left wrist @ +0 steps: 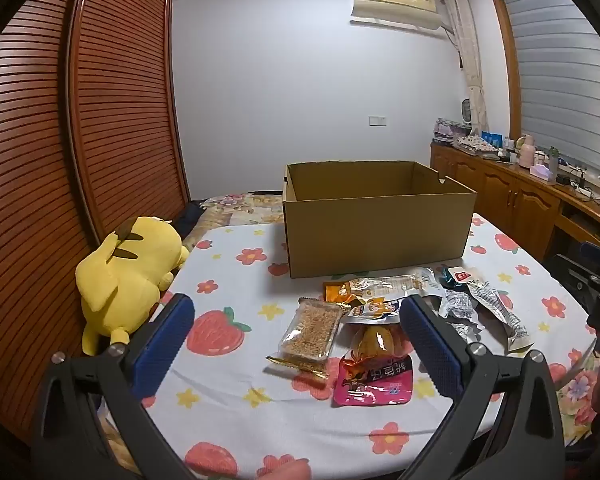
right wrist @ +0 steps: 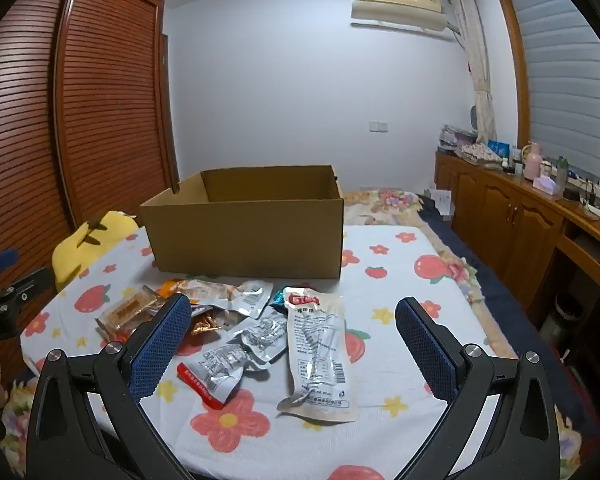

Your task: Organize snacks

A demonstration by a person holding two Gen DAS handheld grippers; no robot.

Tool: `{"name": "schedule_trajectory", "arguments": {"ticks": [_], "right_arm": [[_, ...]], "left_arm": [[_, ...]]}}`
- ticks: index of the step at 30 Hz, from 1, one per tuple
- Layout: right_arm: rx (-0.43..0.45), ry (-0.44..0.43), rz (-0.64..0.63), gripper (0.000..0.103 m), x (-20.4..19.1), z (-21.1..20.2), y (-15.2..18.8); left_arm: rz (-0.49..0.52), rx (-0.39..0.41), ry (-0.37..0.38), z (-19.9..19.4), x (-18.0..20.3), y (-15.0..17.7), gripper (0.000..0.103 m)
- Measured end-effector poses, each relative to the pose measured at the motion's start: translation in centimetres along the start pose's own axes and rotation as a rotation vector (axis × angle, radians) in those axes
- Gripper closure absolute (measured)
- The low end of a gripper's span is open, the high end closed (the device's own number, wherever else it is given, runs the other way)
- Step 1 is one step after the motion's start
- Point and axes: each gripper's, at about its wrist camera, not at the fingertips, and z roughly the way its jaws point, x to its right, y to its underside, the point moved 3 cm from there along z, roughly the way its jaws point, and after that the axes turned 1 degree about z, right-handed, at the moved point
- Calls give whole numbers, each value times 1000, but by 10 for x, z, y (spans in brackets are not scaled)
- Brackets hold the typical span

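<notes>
An open cardboard box [left wrist: 376, 236] stands on the flower-print cloth; it also shows in the right wrist view [right wrist: 244, 236]. Several snack packs lie in front of it. In the left wrist view I see a clear crumb-bar pack [left wrist: 310, 330], a pink pack [left wrist: 374, 380] and silver packs [left wrist: 460, 304]. In the right wrist view a long beige pack [right wrist: 320, 352] and a crumpled silver pack with a red edge [right wrist: 220, 368] lie nearest. My left gripper [left wrist: 296, 320] is open and empty above the packs. My right gripper [right wrist: 294, 320] is open and empty above the beige pack.
A yellow plush toy [left wrist: 128, 276] lies at the table's left edge by a slatted wooden wardrobe [left wrist: 40, 160]. A wooden sideboard [right wrist: 520, 216] with bottles stands at the right under the window. The right gripper's body [left wrist: 596, 280] shows at the right edge of the left view.
</notes>
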Motion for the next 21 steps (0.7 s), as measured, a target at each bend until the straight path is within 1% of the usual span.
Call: {"name": "schedule_trajectory", "arguments": {"ticks": [21], "right_arm": [[8,2,-4,0,-2,-1,1]], "left_arm": [[4,2,-2,1,0,-1,0]]}}
